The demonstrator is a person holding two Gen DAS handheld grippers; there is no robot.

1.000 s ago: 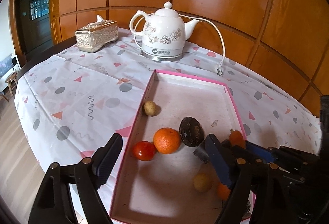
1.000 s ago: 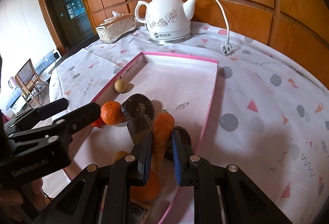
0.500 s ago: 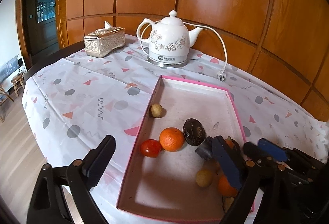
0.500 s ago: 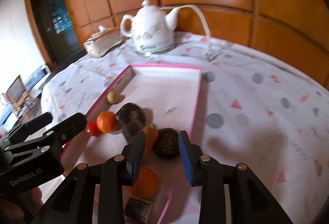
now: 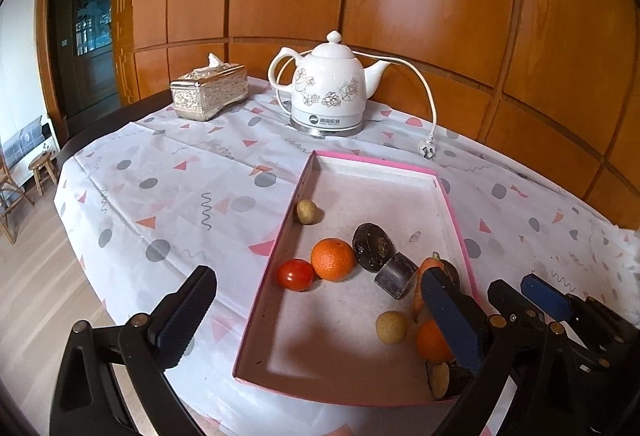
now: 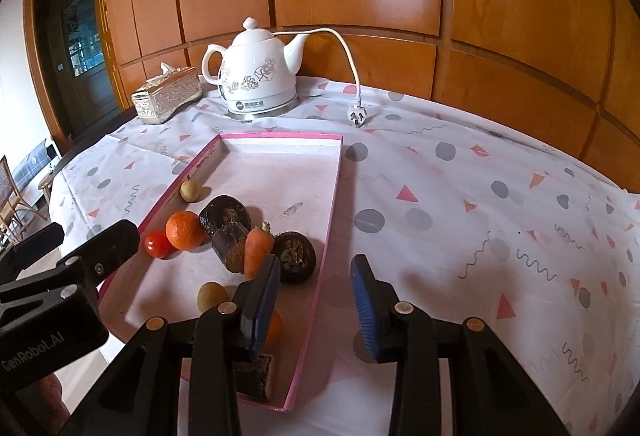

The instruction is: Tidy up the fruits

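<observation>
A pink-rimmed tray [image 5: 308,171] [image 6: 280,135] holds several fruits. A carrot [image 6: 258,248] [image 5: 425,270] lies in it between a dark cut piece [image 6: 228,246] and a dark round fruit [image 6: 296,262]. An orange [image 5: 333,259] [image 6: 185,230], a red tomato [image 5: 295,274] [image 6: 158,244] and small tan fruits [image 5: 306,211] [image 6: 212,296] lie there too. My right gripper [image 6: 316,300] is open and empty above the tray's near right rim. My left gripper [image 5: 316,320] is open and empty over the tray's near end.
A white electric kettle [image 5: 326,91] [image 6: 258,75] with a loose cord and plug [image 6: 357,115] stands behind the tray. A silver tissue box [image 5: 208,91] [image 6: 166,95] sits far left. The round table has a patterned white cloth [image 6: 460,195]; its edge drops off at left.
My right gripper let go of the carrot, opened wide and drew back and up. The carrot now lies in the tray. My left gripper also pulled back and rose.
</observation>
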